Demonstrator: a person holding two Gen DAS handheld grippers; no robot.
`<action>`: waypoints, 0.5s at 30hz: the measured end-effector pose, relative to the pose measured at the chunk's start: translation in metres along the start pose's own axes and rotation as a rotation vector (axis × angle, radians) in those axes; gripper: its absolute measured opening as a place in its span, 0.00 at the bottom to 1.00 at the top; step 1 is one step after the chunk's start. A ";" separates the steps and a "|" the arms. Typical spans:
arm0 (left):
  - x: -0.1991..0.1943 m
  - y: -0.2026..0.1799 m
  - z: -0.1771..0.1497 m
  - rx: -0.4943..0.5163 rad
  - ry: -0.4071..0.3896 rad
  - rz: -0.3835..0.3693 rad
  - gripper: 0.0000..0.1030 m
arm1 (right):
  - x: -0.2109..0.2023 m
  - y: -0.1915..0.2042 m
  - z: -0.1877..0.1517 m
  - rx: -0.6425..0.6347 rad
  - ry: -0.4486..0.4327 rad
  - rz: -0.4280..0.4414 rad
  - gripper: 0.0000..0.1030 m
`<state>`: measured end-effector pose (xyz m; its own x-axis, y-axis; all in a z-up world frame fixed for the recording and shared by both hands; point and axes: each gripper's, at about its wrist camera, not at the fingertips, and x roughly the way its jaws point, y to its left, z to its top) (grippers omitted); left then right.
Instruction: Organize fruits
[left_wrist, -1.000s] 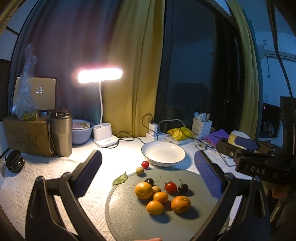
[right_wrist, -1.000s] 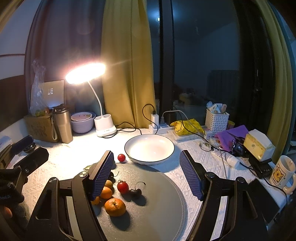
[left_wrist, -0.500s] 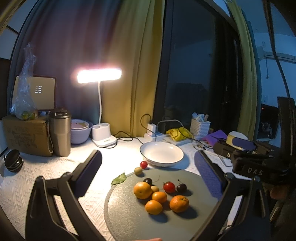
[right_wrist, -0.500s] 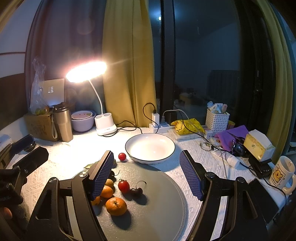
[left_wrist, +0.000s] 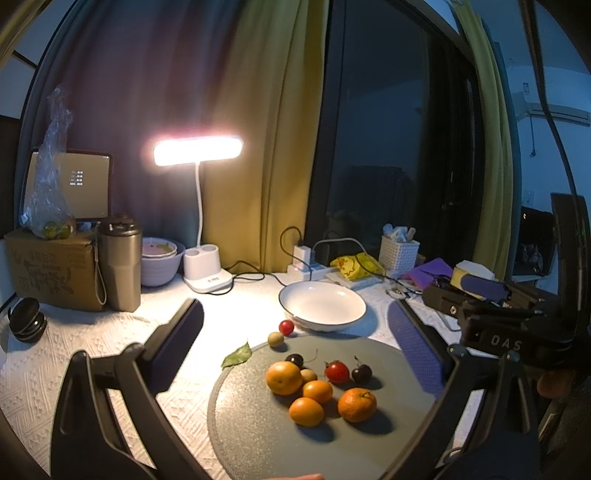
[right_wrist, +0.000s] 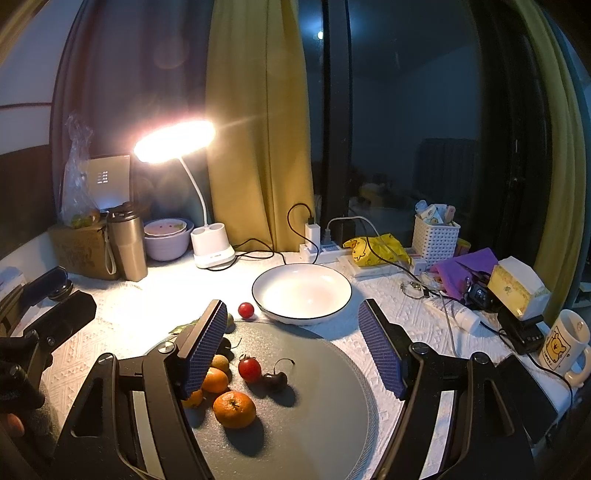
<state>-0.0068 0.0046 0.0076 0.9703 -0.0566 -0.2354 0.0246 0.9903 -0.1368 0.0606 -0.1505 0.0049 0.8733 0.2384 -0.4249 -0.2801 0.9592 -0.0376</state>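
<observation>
A round grey mat (left_wrist: 258, 443) (right_wrist: 314, 398) carries several oranges (left_wrist: 283, 377) (right_wrist: 234, 409), a red cherry tomato (left_wrist: 337, 371) (right_wrist: 249, 369), dark cherries (left_wrist: 361, 373) (right_wrist: 275, 380) and a small green-brown fruit (left_wrist: 308, 375). Another red tomato (left_wrist: 286, 326) (right_wrist: 246, 309) and a small green fruit (left_wrist: 275, 338) lie on the cloth between the mat and an empty white bowl (left_wrist: 322, 305) (right_wrist: 301, 291). My left gripper (left_wrist: 295, 354) is open and empty above the mat. My right gripper (right_wrist: 291, 350) is open and empty above the mat; its left finger hides some fruit.
A lit desk lamp (left_wrist: 207, 273) (right_wrist: 214, 254), a steel tumbler (left_wrist: 119, 262), stacked bowls (left_wrist: 160, 258) and a cardboard box (left_wrist: 48, 269) stand at the back left. A power strip with cables (right_wrist: 321, 247), white basket (right_wrist: 436, 236), purple cloth, tissue box (right_wrist: 517, 288) and mug (right_wrist: 565, 343) crowd the right.
Both grippers have drifted only slightly; the scene shifts a little in each view. Jaws stay open and no fruit has moved.
</observation>
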 end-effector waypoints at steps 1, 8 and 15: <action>-0.001 0.000 0.000 0.000 0.001 0.000 0.98 | 0.000 0.000 0.000 0.000 0.000 0.000 0.75; 0.005 -0.001 -0.003 0.003 0.022 -0.005 0.98 | 0.003 0.003 -0.003 0.002 0.015 0.001 0.75; 0.022 0.001 -0.018 0.000 0.110 -0.012 0.98 | 0.017 0.002 -0.013 0.003 0.071 0.010 0.75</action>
<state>0.0100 0.0022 -0.0155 0.9375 -0.0825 -0.3380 0.0366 0.9895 -0.1400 0.0697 -0.1466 -0.0139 0.8399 0.2363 -0.4886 -0.2872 0.9574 -0.0306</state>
